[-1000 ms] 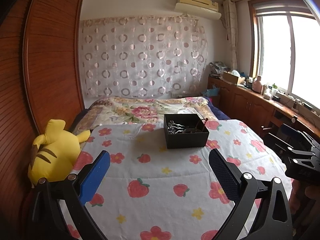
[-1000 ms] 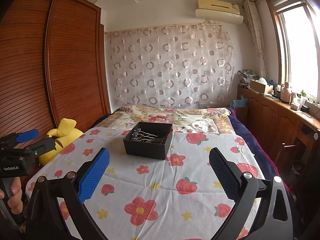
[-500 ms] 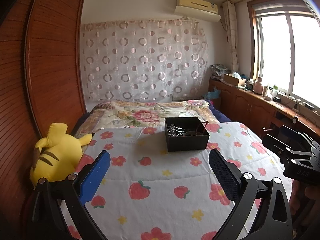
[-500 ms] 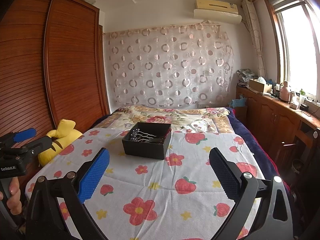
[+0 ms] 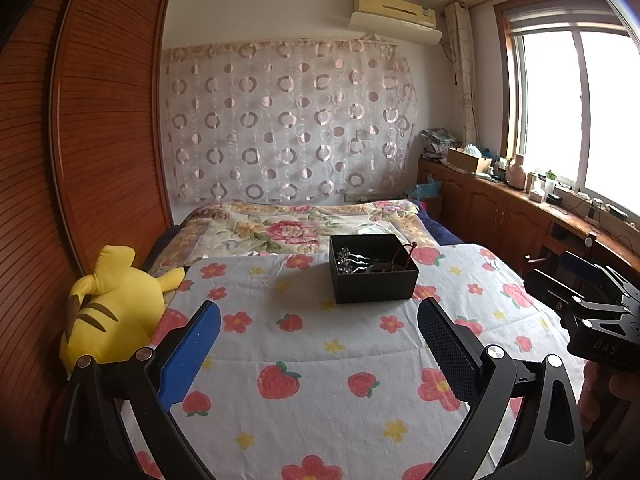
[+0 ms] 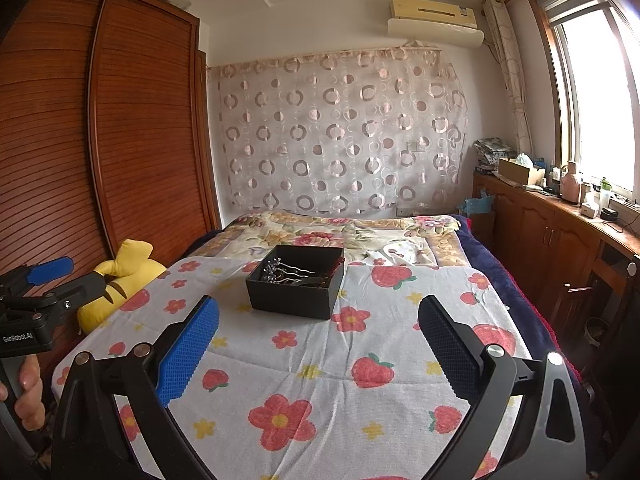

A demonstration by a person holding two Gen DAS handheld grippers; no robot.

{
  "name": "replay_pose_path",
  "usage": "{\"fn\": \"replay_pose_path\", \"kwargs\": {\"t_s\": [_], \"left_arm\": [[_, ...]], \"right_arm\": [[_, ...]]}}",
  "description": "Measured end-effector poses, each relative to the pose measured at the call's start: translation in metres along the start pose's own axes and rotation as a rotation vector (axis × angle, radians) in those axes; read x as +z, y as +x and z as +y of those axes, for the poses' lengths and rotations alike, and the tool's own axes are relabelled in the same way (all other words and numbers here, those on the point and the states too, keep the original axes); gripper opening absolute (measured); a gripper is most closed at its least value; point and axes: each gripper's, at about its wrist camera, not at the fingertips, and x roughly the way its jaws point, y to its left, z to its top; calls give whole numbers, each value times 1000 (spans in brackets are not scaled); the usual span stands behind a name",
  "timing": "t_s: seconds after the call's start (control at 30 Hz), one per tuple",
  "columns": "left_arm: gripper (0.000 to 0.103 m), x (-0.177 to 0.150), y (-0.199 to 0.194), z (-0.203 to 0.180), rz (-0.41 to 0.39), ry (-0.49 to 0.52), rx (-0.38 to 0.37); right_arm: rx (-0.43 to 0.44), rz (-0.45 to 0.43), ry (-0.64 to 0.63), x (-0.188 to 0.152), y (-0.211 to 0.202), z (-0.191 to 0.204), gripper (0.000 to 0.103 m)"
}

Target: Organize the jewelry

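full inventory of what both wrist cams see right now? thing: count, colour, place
black box: 1, black, open, on the strawberry blanket mid-bed
jewelry: several pieces, silver and dark, inside the box; exact count unclear
strawberry blanket: 1, white with red and yellow prints, over the near bed
floral quilt: 1, cream and pink, far end of bed
plush toy: 1, yellow with brown stripes, left edge of bed by the wardrobe
wardrobe: 1, brown slatted, left wall
curtain: 1, sheer with circles, back wall
air conditioner: 1, cream, high on back wall
counter: 1, wooden, cluttered, under the window
left gripper: open, empty, above blanket
right gripper: open, empty, above blanket
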Motion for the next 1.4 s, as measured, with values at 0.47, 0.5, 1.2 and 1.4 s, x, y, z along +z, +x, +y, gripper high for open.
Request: {"fn": "replay_pose_path", "kwargs": {"t_s": [0.47,0.5,1.2,1.4], "left_arm": [[95,-1,0,0,2,-2,1],[95,-1,0,0,3,-6,-3],[95,-3,-1,0,3,-7,-4],[95,-3,-1,-1,3,-7,-5]], "right_arm": [[-1,-1,0,0,0,1,100],[-1,-1,1,0,0,1,100],[0,-1,1,-1,0,-1,100],[-1,-3,1,-1,0,-2,100]]}}
